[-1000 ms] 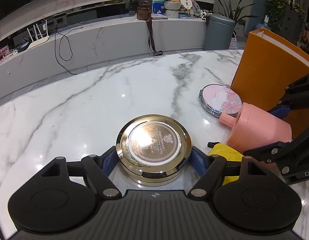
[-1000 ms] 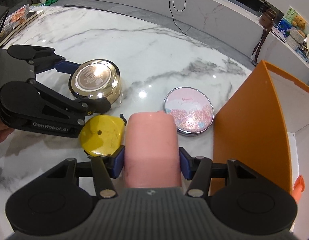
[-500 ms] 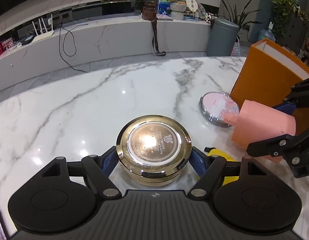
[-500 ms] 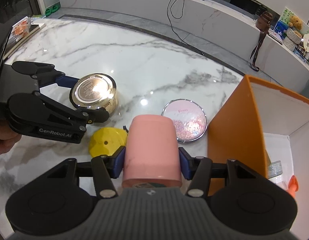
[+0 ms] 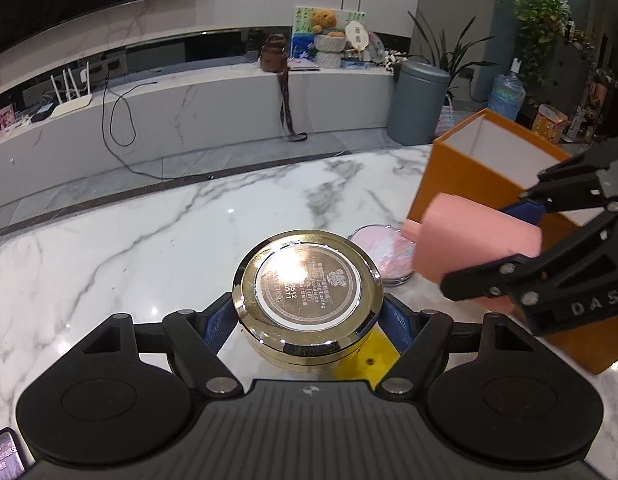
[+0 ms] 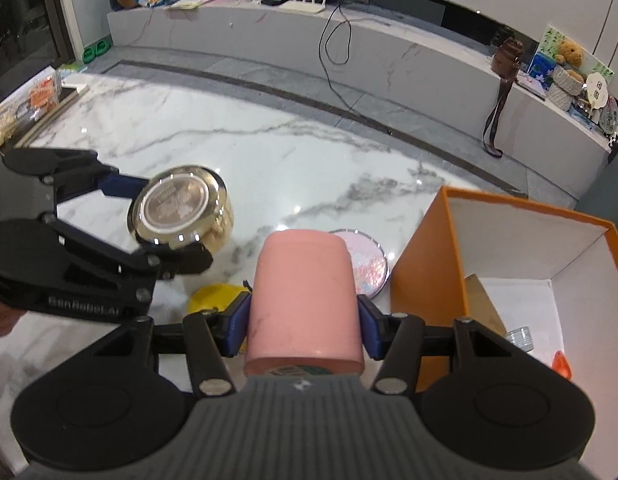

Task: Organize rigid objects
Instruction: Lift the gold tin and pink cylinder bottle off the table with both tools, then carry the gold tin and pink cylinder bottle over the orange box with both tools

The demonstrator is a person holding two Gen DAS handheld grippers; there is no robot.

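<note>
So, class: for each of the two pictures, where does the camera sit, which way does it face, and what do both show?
Left wrist: rides the left gripper, looking forward over the marble table at the gold compact in its jaws; the right gripper shows.
Right wrist: rides the right gripper, facing the pink cup it holds and the orange box; the left gripper shows.
Shared: both grippers, compact, cup, box, pink mirror, yellow object.

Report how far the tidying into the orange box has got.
Done: the orange box already holds a few small items. In hand: the left claw grips the gold tin and the right claw the pink cup. Left: the pink compact and yellow object on the table.
</note>
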